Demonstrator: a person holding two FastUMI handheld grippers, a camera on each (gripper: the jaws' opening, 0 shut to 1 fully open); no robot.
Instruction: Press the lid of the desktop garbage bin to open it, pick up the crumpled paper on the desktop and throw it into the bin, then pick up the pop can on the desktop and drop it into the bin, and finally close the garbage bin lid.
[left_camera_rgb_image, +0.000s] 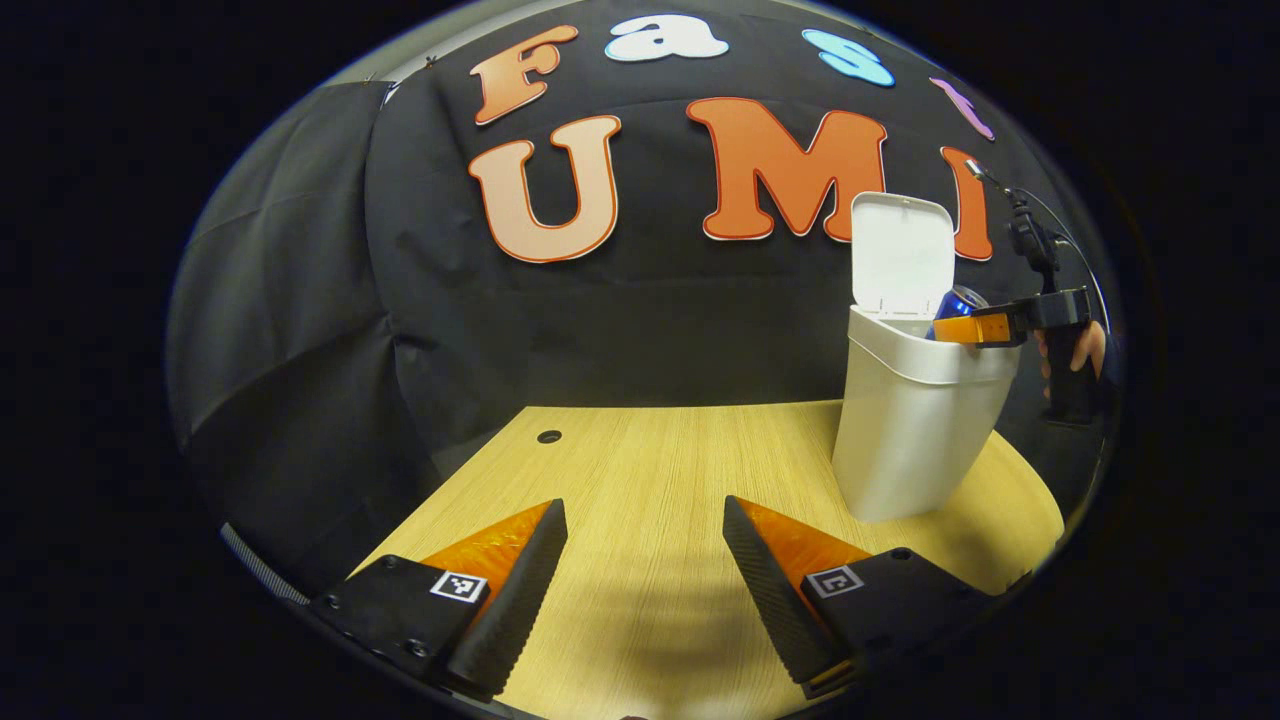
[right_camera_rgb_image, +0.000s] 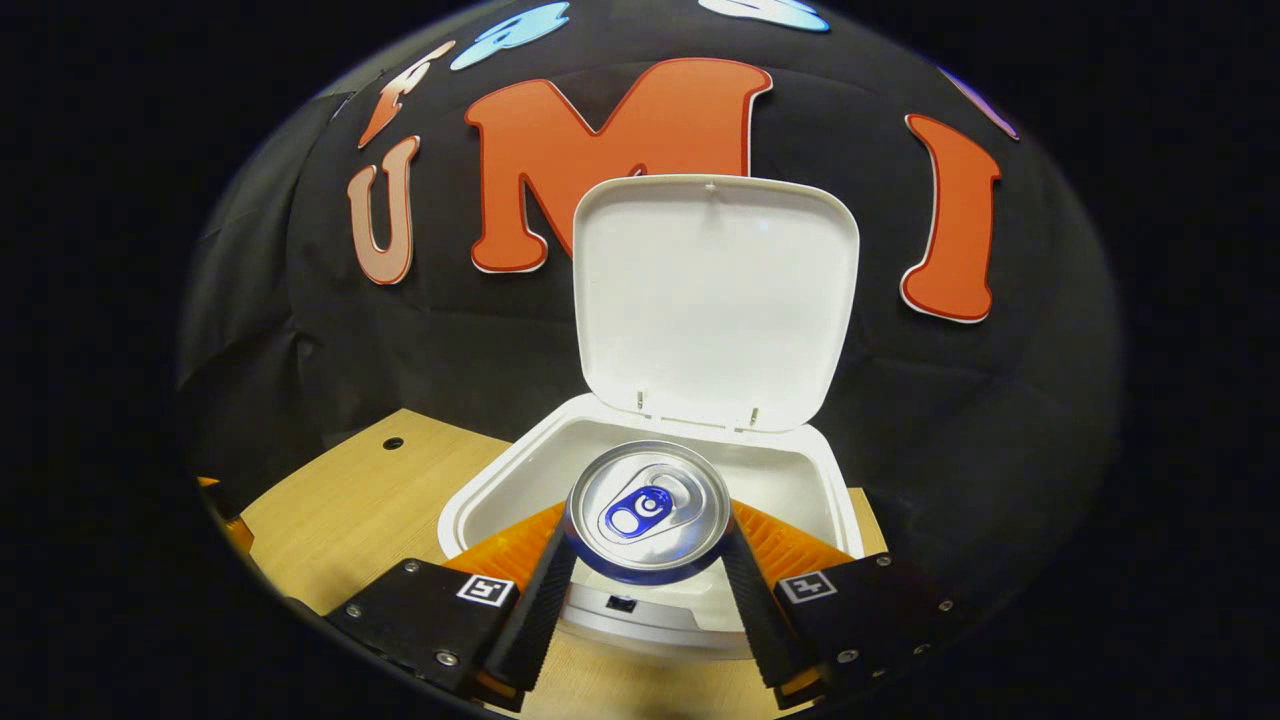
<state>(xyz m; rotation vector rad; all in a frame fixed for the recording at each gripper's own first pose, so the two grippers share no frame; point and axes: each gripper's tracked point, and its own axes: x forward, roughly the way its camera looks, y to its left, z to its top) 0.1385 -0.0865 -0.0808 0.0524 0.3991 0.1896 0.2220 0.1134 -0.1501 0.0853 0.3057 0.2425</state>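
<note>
Right gripper (right_camera_rgb_image: 648, 570) clamps the pop can (right_camera_rgb_image: 648, 510) upright between both fingers, poised over the bin (right_camera_rgb_image: 480, 500) mouth ahead of the raised lid (right_camera_rgb_image: 715, 300), presumably for a clean drop; left gripper (left_camera_rgb_image: 645, 560) idles wide open over bare desktop (left_camera_rgb_image: 640, 450), holding nothing.

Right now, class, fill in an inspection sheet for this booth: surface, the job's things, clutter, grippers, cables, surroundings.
Surface: wooden table, one small round hole near its back edge.
Job's things: white garbage bin, lid standing open; pop can held upright over the bin's mouth.
Clutter: nothing seen.
Grippers: right gripper with jaws pressed on both sides of the can; left gripper with jaws apart, holding nothing, low over the table.
Cables: one black cable above the right gripper.
Surroundings: black cloth wall.
</note>
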